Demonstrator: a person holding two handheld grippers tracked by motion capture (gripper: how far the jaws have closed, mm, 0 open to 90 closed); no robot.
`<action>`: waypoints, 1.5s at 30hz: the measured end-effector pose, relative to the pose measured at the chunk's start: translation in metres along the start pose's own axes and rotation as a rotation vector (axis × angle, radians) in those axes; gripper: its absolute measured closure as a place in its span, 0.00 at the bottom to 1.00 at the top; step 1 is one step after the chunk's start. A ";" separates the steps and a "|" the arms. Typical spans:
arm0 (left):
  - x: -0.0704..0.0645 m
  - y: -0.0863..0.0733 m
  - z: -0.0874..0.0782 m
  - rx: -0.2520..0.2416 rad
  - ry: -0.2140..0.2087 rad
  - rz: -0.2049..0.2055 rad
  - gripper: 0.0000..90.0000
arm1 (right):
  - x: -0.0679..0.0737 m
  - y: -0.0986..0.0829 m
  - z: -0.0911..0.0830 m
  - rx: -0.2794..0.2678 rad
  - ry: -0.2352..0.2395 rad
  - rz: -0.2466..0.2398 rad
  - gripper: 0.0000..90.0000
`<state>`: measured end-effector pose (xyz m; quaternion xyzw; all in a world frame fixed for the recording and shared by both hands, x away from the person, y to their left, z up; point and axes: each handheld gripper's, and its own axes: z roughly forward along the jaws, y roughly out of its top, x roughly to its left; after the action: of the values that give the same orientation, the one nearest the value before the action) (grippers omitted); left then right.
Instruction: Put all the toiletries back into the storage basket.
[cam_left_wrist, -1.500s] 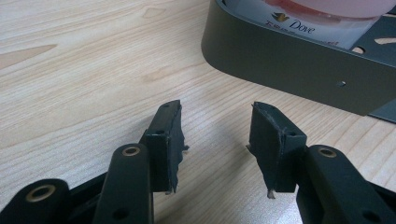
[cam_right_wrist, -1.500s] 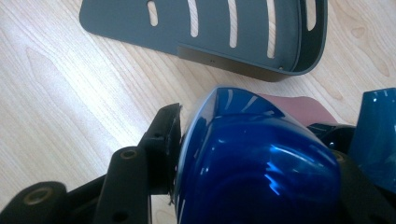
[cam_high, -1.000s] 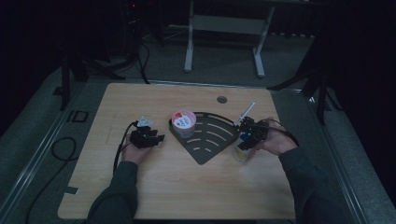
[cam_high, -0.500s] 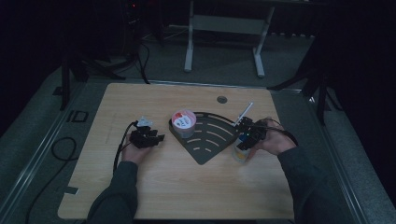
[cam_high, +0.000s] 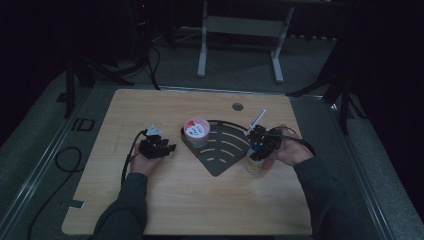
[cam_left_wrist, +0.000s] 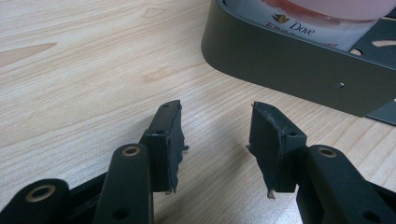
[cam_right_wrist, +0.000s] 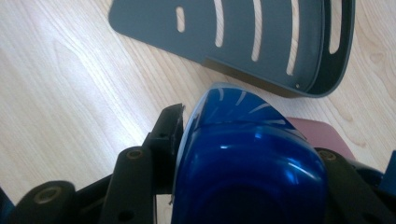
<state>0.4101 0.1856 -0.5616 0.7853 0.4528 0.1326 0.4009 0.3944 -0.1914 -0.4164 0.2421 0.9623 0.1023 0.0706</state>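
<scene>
While the high view shows the whole worktop (cam_high: 165, 200), it's pretty dim, so the close-ups do the real work here. In the right gripper view, the right gripper (cam_right_wrist: 243, 154) has its fingers clamped around a bottle with a glossy blue cap (cam_right_wrist: 247, 163), with the slotted dark tray (cam_right_wrist: 261, 42) lying just past it on the wood. From above that same bottle (cam_high: 253, 162) stands upright, just off the tray's (cam_high: 225, 155) right-hand edge, toward the right side of the worktop.

The left gripper view shows the left gripper (cam_left_wrist: 217, 135) with its fingers spread apart and nothing between them, low over the wood, facing the tray's wall (cam_left_wrist: 289, 70). You can read "Dove" on the pink-lidded tub (cam_left_wrist: 317, 18) sitting inside the tray, which the high view is too dark to show.

Count: one tray, one tub (cam_high: 197, 131), one bottle, two grippers.
</scene>
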 end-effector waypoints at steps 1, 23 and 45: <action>0.000 0.000 0.000 -0.001 -0.001 -0.002 0.60 | 0.001 0.001 -0.001 -0.003 0.001 0.000 0.61; 0.000 0.000 0.000 -0.001 -0.002 -0.004 0.60 | 0.021 0.028 -0.012 -0.069 0.057 -0.066 0.60; 0.000 0.000 0.000 -0.001 -0.002 -0.002 0.60 | 0.022 0.056 -0.015 -0.121 0.065 -0.064 0.60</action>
<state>0.4102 0.1857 -0.5617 0.7848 0.4530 0.1318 0.4018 0.3979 -0.1353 -0.3905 0.2030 0.9634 0.1658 0.0569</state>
